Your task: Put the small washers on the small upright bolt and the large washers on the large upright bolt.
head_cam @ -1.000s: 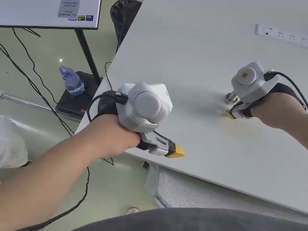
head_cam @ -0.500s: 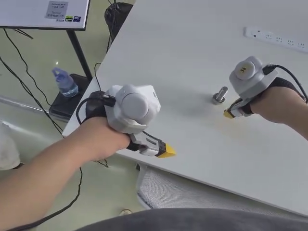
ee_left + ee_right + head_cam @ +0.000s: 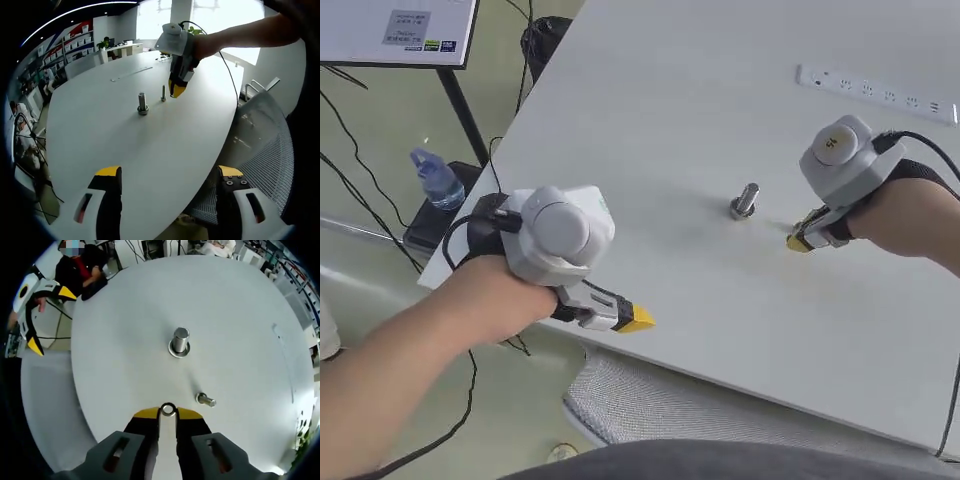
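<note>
The large upright bolt stands on the white table, with a ring around its base. The small bolt stands close to it. My right gripper hovers just right of the large bolt. Its jaws are shut on a metal washer held at the tips. My left gripper hangs over the table's near edge, well away from both bolts. In the left gripper view its jaws stand wide open with nothing between them.
A power strip lies at the far right of the table. A mesh chair sits below the near edge. On the floor to the left are a water bottle, cables and a stand.
My right gripper has drawn back to the right of the large bolt, which now stands in plain sight. The head camera has shifted. The left gripper has hardly moved.
</note>
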A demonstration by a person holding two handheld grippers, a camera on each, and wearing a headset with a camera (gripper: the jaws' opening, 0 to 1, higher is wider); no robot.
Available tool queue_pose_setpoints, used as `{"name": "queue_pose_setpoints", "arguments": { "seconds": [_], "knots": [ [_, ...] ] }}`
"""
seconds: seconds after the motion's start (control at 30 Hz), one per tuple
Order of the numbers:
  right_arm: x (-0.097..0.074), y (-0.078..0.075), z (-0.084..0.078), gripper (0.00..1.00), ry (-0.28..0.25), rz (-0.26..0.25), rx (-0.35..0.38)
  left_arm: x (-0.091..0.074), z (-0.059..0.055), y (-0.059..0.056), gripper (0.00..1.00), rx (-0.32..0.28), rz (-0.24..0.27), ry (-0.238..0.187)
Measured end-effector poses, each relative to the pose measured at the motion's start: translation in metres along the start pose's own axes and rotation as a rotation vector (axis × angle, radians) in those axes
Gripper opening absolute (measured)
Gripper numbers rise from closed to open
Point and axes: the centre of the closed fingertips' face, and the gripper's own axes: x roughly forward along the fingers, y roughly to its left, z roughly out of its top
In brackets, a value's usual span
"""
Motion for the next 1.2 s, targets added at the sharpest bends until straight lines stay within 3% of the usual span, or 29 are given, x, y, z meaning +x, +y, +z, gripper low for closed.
{"name": "queue_pose_setpoints", "arguments": {
  "seconds": [0.17,0.5,0.93,1.03,1.2],
  "knots": [
    [-0.009,-0.007,-0.011,0.12,0.007,-0.014,0.007,0.000,0.003,0.002,0.77,-0.006,0.007,-0.009],
    [-0.025,-0.031,-0.016,0.12,0.001,-0.048,0.022,0.002,0.008,0.007,0.76,-0.008,0.013,-0.011],
    [-0.028,-0.051,-0.002,0.12,-0.021,-0.042,0.011,0.003,0.011,0.013,0.76,-0.013,0.014,-0.020],
    [-0.026,-0.049,0.005,0.12,-0.032,-0.030,0.007,0.005,0.012,0.014,0.76,-0.016,0.013,-0.023],
    [-0.019,-0.058,0.011,0.12,-0.035,-0.021,0.003,0.006,0.012,0.013,0.77,-0.016,0.009,-0.022]
  ]
}}
